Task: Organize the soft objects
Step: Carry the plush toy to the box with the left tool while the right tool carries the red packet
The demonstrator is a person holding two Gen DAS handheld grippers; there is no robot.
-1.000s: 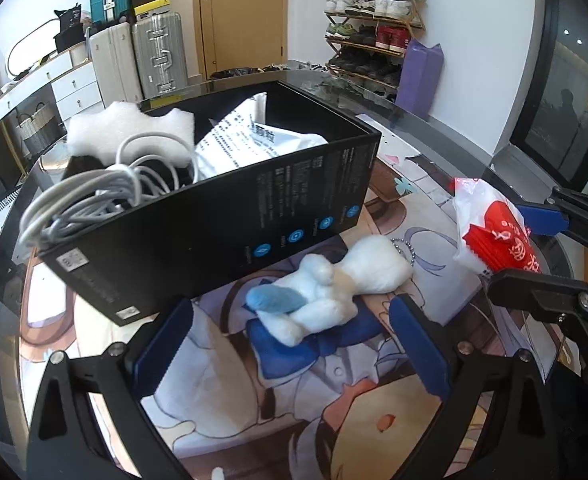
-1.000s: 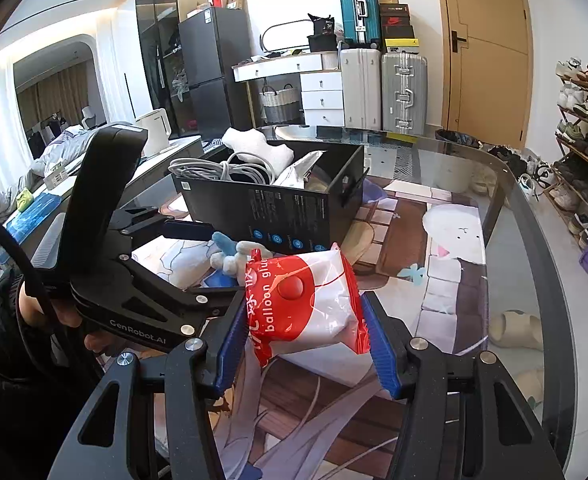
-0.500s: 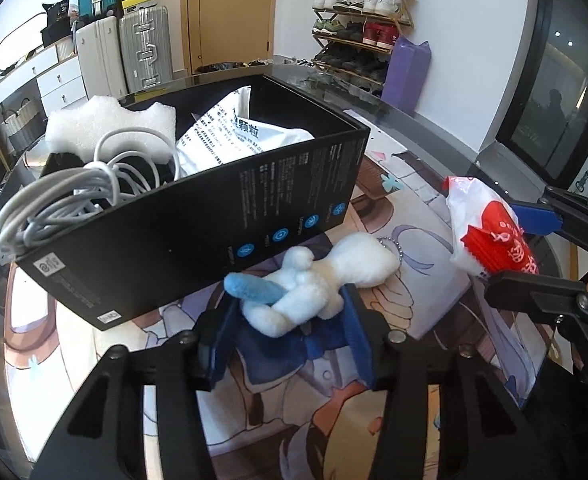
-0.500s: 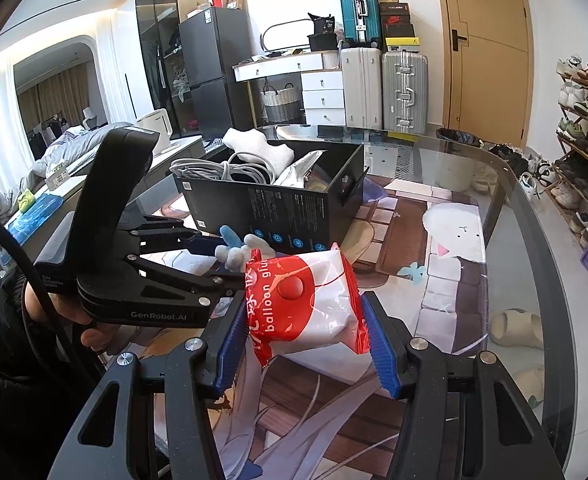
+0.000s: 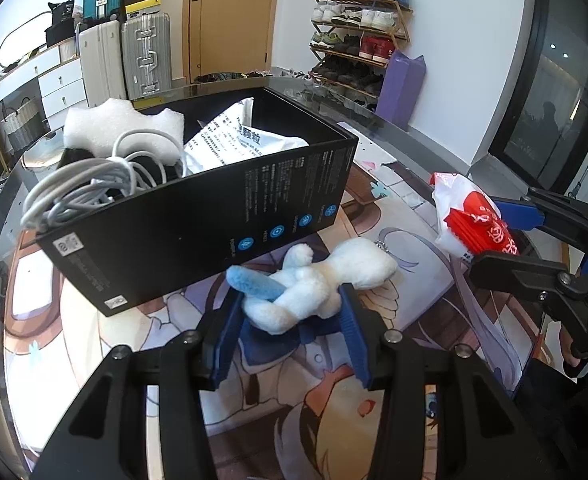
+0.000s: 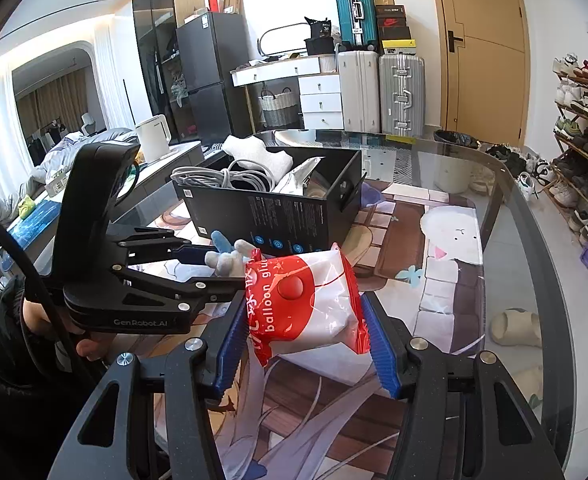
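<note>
Left wrist view. Left gripper angled down toward the table, blue pads clenched on the lower body of a small white plush toy with a light blue ear. Toy's head pokes out to the right, past the right pad, over the printed cartoon-figure table mat. Just beyond the toy, a long open black cardboard box, holding a coil of grey cable, a white foam block and a white printed packet. Far right, right gripper seen side-on, grasping a red and white plastic snack bag above the mat.

Against the frame a second back: jaws then wide apart with the toy lying free between them, now pinched tight on it; box and contents unchanged.

Right wrist view. Right gripper tilted down, blue pads pressed on both sides of the red and white snack bag, bag held clear of the mat. To the left, a hand in a dark sleeve under the black body of the left gripper, its fingers reaching right to the plush toy, near the close wall of the black box.

Against the earlier frame: bag and right gripper unmoved; left gripper's jaws narrowed, toy slightly higher between them.
</note>
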